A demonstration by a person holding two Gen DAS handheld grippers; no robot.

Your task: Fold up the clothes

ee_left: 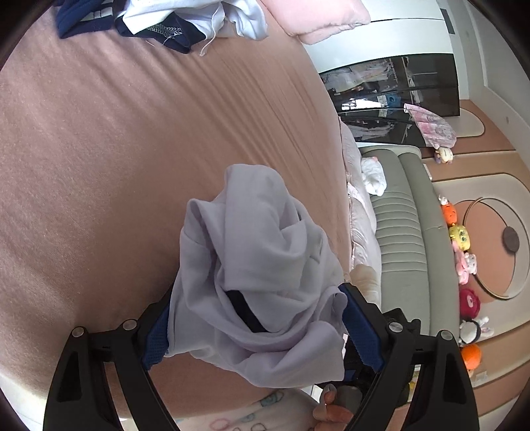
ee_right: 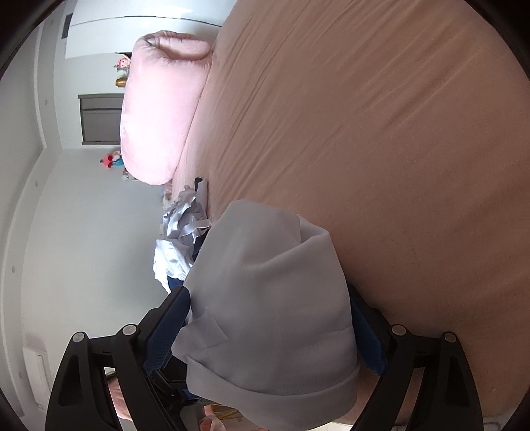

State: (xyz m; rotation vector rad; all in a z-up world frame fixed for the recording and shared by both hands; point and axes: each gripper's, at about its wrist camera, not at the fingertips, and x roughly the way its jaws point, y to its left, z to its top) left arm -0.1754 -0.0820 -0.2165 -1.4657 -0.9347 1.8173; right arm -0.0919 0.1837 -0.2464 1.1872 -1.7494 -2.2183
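Left side first: left tool (ee_left: 255, 331), black-framed with blue ribbed pads, clamped on a bunched fold of the pale lilac-grey soft knit garment (ee_left: 258, 265). Cloth heaped up between the two fingers and spilling forward over them, held above the dusty-pink bed sheet (ee_left: 132, 165). A dark strip, perhaps a trim or inner band, just visible in a crease near the grip. Further up the bed, well apart, a loose pile of white and navy clothes (ee_left: 159, 20) beside a pale pink plush pillow (ee_left: 324, 23). Grey padded bench seat (ee_left: 404, 232) alongside the bed, with a row of small plush toys (ee_left: 463, 252) on the floor beyond.

Right side next: right tool (ee_right: 265, 335), same build, likewise closed on the garment (ee_right: 271, 291), here a smoother drape with a thick rolled hem or cuff hanging at the near edge. Both grips on one piece, by the look of it, though the span between them out of sight.

Handling, as a judgement: light, limp, stretchy, no stiffness to hold a crease unaided; not fragile, little risk of slipping against ribbed pads, yet bunched layers likely to shed one ply. Better hold at a hem, a shoulder seam or the rolled band, single edge only, then spread flat on the sheet before any fold.
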